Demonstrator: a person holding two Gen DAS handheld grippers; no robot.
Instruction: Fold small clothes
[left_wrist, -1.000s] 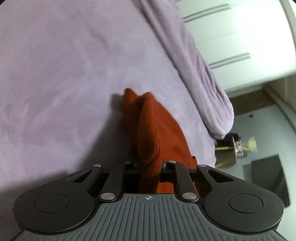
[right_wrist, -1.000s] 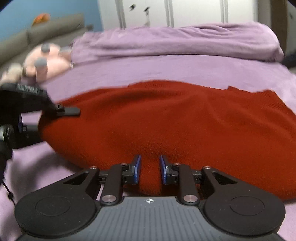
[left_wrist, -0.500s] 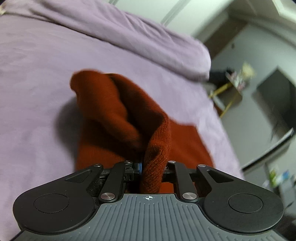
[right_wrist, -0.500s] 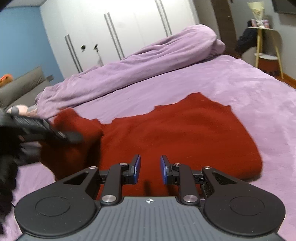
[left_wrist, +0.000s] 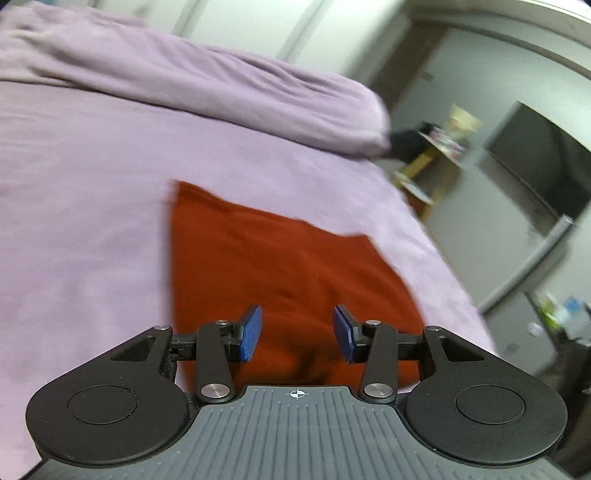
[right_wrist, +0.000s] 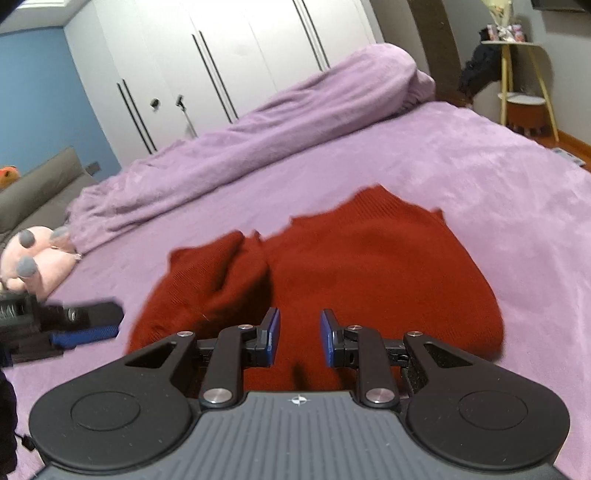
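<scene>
A rust-red knitted garment (left_wrist: 280, 266) lies on the purple bed. In the right wrist view the garment (right_wrist: 369, 269) shows a sleeve part folded over its left side. My left gripper (left_wrist: 297, 338) is open and empty, just above the garment's near edge. It also shows in the right wrist view (right_wrist: 81, 328) at the left, beside the garment, with its blue pad (right_wrist: 85, 334) visible. My right gripper (right_wrist: 298, 338) is open and empty above the garment's near edge.
A rolled purple duvet (right_wrist: 258, 140) lies along the far side of the bed (left_wrist: 74, 184). A pink plush toy (right_wrist: 33, 258) sits at the left. White wardrobes (right_wrist: 229, 62) stand behind. A yellow side table (right_wrist: 524, 81) stands off the bed's right.
My left gripper has let go of the red fabric and opened; the folded part now lies on the garment. The right gripper has opened wider and pulled back slightly.
</scene>
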